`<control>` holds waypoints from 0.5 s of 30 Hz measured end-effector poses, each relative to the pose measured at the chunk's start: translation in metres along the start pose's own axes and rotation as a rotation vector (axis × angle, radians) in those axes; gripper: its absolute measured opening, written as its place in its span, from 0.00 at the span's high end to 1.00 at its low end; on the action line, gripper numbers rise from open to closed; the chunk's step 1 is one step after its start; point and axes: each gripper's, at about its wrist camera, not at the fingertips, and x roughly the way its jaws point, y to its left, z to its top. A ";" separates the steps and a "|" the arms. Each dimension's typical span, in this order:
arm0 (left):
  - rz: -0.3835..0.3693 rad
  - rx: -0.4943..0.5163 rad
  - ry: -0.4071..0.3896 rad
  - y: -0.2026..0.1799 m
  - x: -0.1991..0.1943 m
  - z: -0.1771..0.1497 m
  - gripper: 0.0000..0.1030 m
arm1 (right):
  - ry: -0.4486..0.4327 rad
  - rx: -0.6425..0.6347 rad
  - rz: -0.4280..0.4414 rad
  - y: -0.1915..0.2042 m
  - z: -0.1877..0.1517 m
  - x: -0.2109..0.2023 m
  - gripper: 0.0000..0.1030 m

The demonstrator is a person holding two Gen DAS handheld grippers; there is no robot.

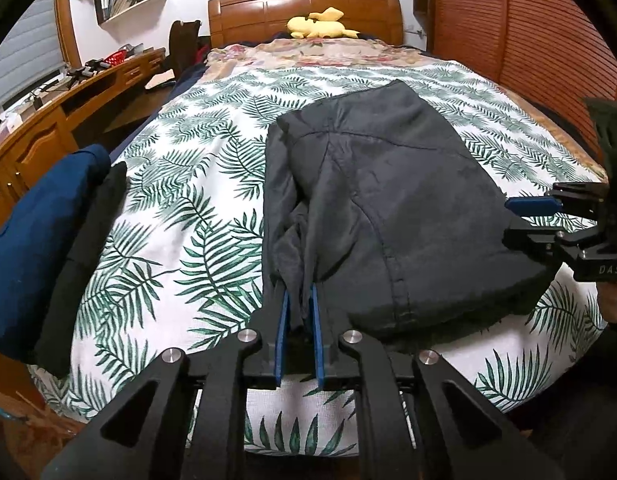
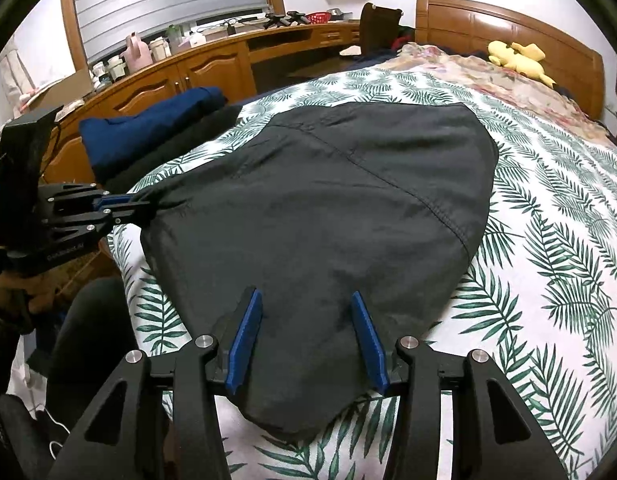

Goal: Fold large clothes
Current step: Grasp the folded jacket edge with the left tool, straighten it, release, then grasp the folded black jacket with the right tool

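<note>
In the left wrist view we see the dark grey garment (image 1: 388,208) folded thick on the leaf-print bedcover (image 1: 180,216), seams showing. Our left gripper (image 1: 299,304) is nearly closed, pinching its near left edge. At the right, the right gripper (image 1: 526,216) carries the letters "DAS".

In the right wrist view the garment (image 2: 328,200) lies mid-bed; our right gripper (image 2: 306,304) stands half open astride its near corner, not pressing.

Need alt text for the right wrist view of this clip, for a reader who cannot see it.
A dark grey garment lies on a leaf-print bedspread, with the right gripper over its near edge, jaws apart. At the left, the left gripper pinches the garment's corner. Folded blue and black clothes sit beyond, by a wooden desk.
</note>
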 end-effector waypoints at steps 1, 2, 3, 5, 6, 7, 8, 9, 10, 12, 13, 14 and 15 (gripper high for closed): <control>0.009 0.000 -0.004 -0.001 -0.003 0.001 0.86 | -0.001 0.001 -0.002 0.001 -0.001 0.000 0.52; 0.015 0.000 -0.008 -0.001 -0.005 0.002 0.84 | -0.001 0.000 -0.004 0.001 0.000 0.000 0.52; 0.016 -0.001 -0.011 0.000 -0.007 0.002 0.82 | -0.003 -0.001 -0.006 0.003 -0.002 0.000 0.52; 0.012 -0.003 -0.023 0.001 -0.013 0.003 0.70 | -0.006 -0.001 -0.008 0.004 -0.002 0.000 0.51; 0.007 -0.006 -0.036 0.001 -0.017 0.003 0.66 | -0.007 -0.003 -0.009 0.004 -0.003 0.000 0.51; 0.004 -0.008 -0.053 0.002 -0.021 0.003 0.55 | -0.008 -0.003 -0.010 0.004 -0.002 0.000 0.50; 0.002 -0.010 -0.067 0.003 -0.024 0.004 0.52 | -0.009 -0.002 -0.009 0.004 -0.003 0.000 0.50; 0.002 -0.009 -0.078 0.004 -0.027 0.004 0.49 | -0.010 -0.002 -0.009 0.003 -0.003 0.000 0.50; 0.003 -0.010 -0.081 0.004 -0.029 0.005 0.34 | -0.012 -0.001 -0.010 0.003 -0.003 0.001 0.49; -0.002 -0.012 -0.091 0.006 -0.031 0.005 0.19 | -0.012 -0.002 -0.011 0.003 -0.003 0.001 0.49; -0.008 -0.013 -0.094 0.006 -0.031 0.005 0.19 | -0.013 -0.003 -0.012 0.003 -0.003 0.001 0.49; -0.013 -0.013 -0.094 0.006 -0.030 0.005 0.19 | -0.014 -0.005 -0.012 0.003 -0.002 0.001 0.48; -0.017 -0.013 -0.091 0.007 -0.029 0.004 0.19 | -0.014 -0.005 -0.013 0.003 -0.002 0.002 0.48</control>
